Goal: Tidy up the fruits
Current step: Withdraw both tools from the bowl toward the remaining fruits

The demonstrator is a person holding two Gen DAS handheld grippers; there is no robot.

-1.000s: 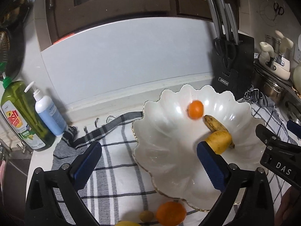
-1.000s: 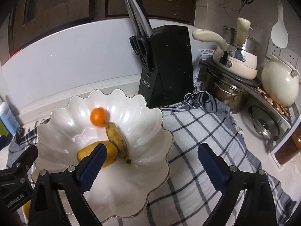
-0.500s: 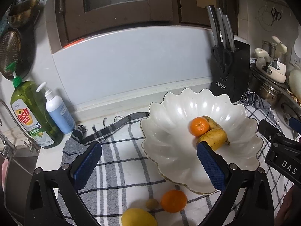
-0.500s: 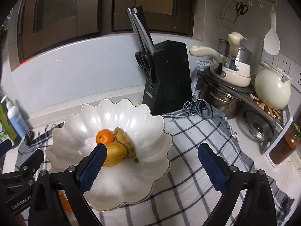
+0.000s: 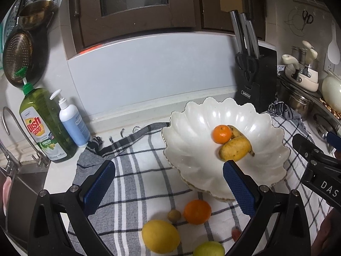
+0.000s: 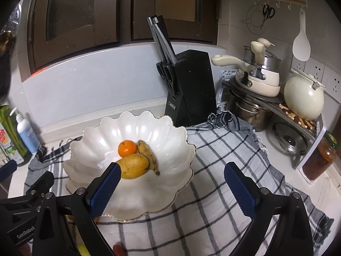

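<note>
Blue-padded left gripper (image 5: pixel 168 186), right gripper (image 6: pixel 171 188) agape above cloth (image 5: pixel 136 170).

Three fruits in bowl (image 5: pixel 266 128), four fruits on cloth (image 5: pixel 136 170) before it

White bowl (image 5: pixel 217 111), checked cloth (image 5: pixel 136 170)

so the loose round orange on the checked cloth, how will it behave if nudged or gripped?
The round orange will probably roll if nudged, though the checked cloth should slow it. Its curved peel may slip between flat pads, so grip across the middle.
</note>
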